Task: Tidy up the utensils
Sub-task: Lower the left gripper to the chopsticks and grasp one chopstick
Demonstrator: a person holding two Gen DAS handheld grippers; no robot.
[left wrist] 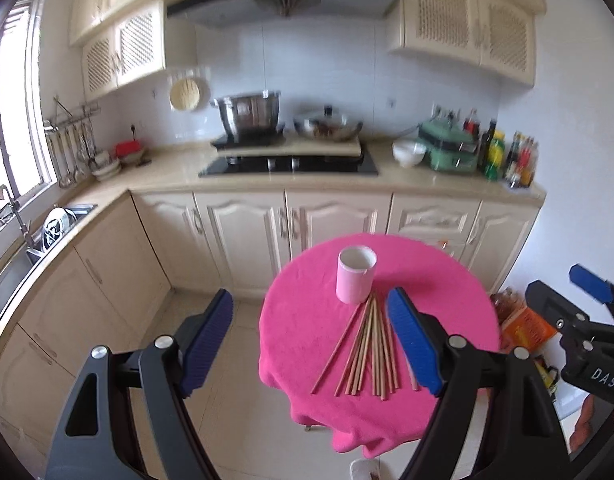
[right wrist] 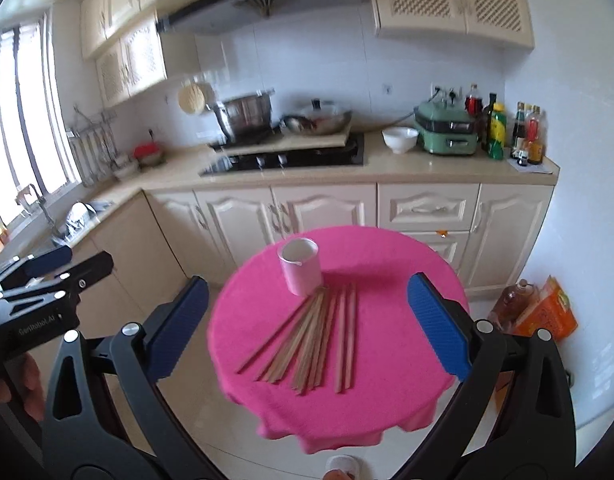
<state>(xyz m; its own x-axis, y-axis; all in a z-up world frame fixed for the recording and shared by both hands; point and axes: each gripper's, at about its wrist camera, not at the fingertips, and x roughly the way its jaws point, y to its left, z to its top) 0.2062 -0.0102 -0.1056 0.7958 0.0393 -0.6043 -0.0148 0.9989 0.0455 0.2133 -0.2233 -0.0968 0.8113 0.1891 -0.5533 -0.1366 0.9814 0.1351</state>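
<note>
Chopsticks [left wrist: 367,346]: wooden, about a dozen, lay loose and fanned on the pink cloth [left wrist: 307,320], far tips converging at the cup's base. Cup [left wrist: 356,275]: pale pink cylinder, white inside, stood upright and empty behind them.

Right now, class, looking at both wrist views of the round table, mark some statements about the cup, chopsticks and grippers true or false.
1. The pale pink cylindrical cup stands upright. True.
2. The wooden chopsticks are inside the cup. False: they lie fanned on the bright pink tablecloth.
3. The left gripper is open. True.
4. The right gripper grips a chopstick. False: it is open and holds nothing.
</note>
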